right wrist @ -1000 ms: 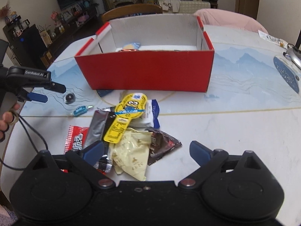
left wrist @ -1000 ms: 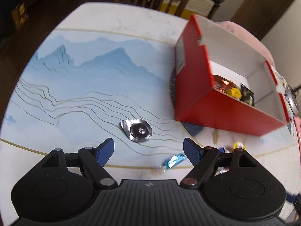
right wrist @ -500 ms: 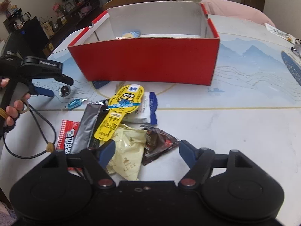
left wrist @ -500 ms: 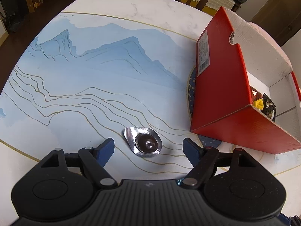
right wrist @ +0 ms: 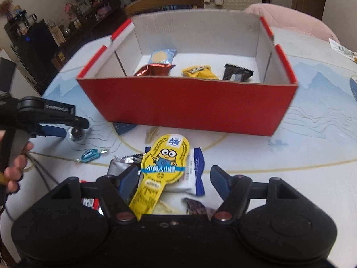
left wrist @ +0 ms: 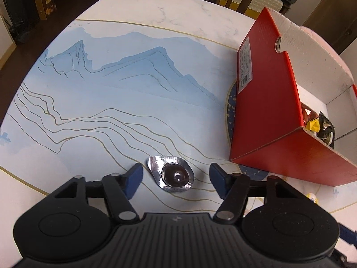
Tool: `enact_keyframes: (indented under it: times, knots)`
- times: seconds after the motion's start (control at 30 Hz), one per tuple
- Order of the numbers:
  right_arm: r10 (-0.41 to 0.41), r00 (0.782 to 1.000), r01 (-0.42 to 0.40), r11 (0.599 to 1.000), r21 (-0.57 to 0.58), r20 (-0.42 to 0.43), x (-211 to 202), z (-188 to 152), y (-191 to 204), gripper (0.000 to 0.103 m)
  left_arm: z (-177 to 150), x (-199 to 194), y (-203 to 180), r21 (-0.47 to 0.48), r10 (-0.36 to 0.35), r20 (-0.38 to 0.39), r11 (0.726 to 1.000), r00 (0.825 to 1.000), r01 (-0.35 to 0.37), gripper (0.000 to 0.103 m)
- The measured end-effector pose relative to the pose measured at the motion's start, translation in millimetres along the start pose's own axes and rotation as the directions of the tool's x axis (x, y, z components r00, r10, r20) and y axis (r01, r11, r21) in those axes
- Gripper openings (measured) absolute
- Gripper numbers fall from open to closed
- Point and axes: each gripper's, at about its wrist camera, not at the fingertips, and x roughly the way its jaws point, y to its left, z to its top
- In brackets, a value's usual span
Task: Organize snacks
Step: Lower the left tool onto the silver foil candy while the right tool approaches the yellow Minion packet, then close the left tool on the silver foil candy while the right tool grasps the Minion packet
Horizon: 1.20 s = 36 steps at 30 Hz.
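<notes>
My left wrist camera gives me the foil-cupped chocolate close up, lying flat on the bench between the spread fingers of the left hand-held gripper, touching neither. It also shows the barcode label on the end wall of the red box, which my right camera misses.

The right wrist camera looks into the box from the front: a pale blue cookie pack, a red foil pack, a yellow pack and a black pack lie on its floor. It also shows the loose pile in front: the yellow minion pack on top of a white and blue packet, with a small blue candy off to the left.

From there I see the left hand-held gripper held low and level, my fingers curled at its handle. The right hand-held gripper hovers over the pile, fingers spread wide, gripping nothing.
</notes>
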Motion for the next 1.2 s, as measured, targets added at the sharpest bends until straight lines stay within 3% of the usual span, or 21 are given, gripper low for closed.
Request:
enact_keyframes:
  times: [0.2,0.33,0.4,0.47,0.53,0.67,1.07,1.1,1.13,1.2]
  knots:
    - [-0.019,0.999,0.019,1.0,0.001,-0.039,21.8,10.4,2.2,0.072,-0.7,-0.2,-2.7,0.03,0.033,0.013,0.999,0.999,-0.034,0.041]
    - [-0.019,0.998,0.018,1.0,-0.021,-0.055,28.5,9.1,5.6,0.07,-1.4,-0.2,-2.9,0.049,0.033,0.021,0.998,0.999,-0.034,0.039]
    - [-0.015,0.998,0.013,0.999,-0.031,-0.054,29.0,8.7,7.8,0.062,-1.2,-0.1,-1.1,0.04,0.025,0.022,0.999,0.999,-0.026,0.038]
    - [-0.006,0.999,0.004,0.999,-0.038,-0.052,29.1,8.3,9.6,0.04,-0.8,-0.1,-0.4,0.035,0.021,0.021,0.999,1.0,-0.022,0.038]
    - [-0.004,0.999,0.002,0.999,-0.054,-0.047,29.3,8.2,11.4,0.026,-0.1,-0.9,1.6,0.02,0.01,0.022,1.0,1.0,-0.011,0.035]
    - [0.015,0.999,-0.017,0.998,-0.063,-0.031,26.9,5.6,11.0,0.013,0.7,-2.6,6.8,-0.004,-0.008,0.019,1.0,1.0,0.008,0.033]
    - [0.049,0.998,-0.049,0.999,0.005,0.025,6.6,-2.7,1.1,0.008,-1.0,-13.0,27.0,-0.056,-0.016,0.024,0.998,1.0,0.018,0.029]
    - [0.051,0.998,-0.051,0.999,0.012,0.03,4.6,-3.5,0.5,0.008,-1.4,-14.8,28.3,-0.06,-0.018,0.026,0.998,0.999,0.02,0.023]
    - [0.053,0.998,-0.054,0.998,0.019,0.036,2.3,-4.2,-0.3,0.008,-1.7,-16.1,29.9,-0.061,-0.025,0.024,0.998,0.999,0.027,0.009]
    - [0.057,0.997,-0.059,0.998,0.029,0.052,-3.5,-4.6,-1.2,0.008,-2.5,-18.7,33.0,-0.073,-0.04,0.014,0.996,0.999,0.041,0.009]
